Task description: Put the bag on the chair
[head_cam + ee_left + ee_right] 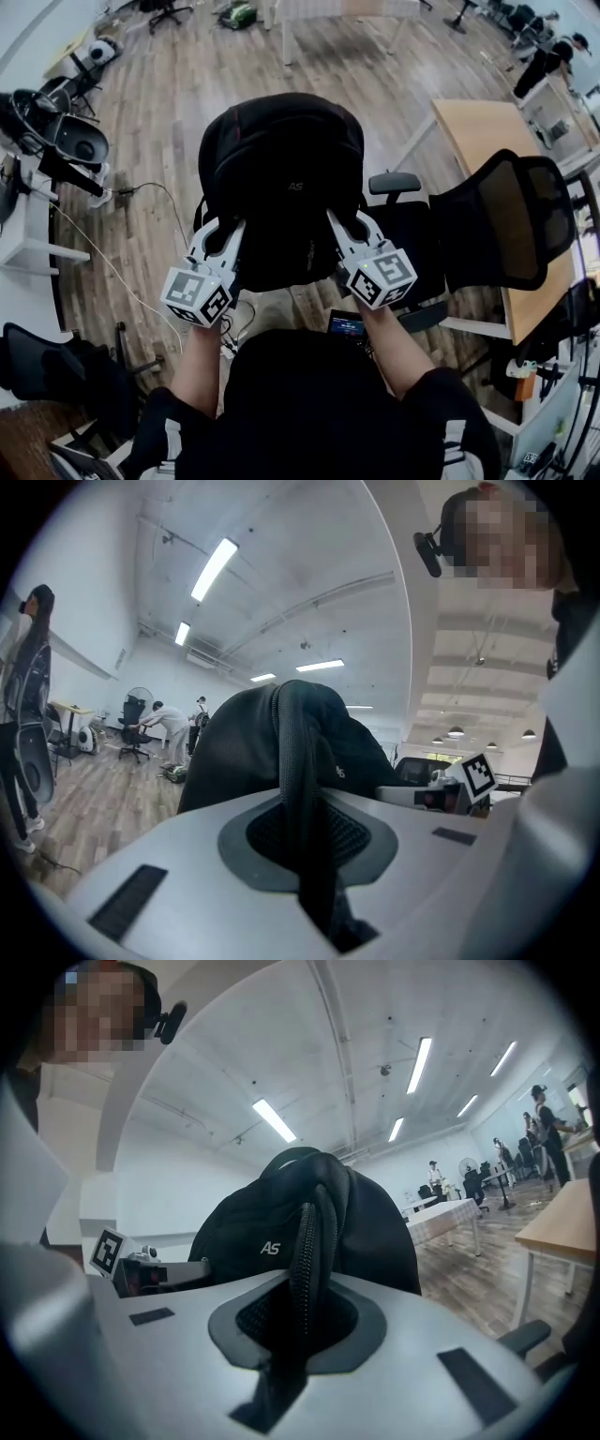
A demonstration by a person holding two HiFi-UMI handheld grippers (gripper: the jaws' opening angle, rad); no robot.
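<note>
A black backpack hangs in the air in front of me, above the wooden floor. My left gripper is shut on its left shoulder strap, which runs down between the jaws. My right gripper is shut on the right shoulder strap in the same way. The backpack fills the middle of the left gripper view, and the backpack fills the right gripper view too. A black mesh office chair stands to the right of the bag, its seat partly hidden behind my right gripper.
A wooden desk stands behind the chair at the right. Another dark chair is at the lower left, and equipment with cables lies at the left. People stand far off.
</note>
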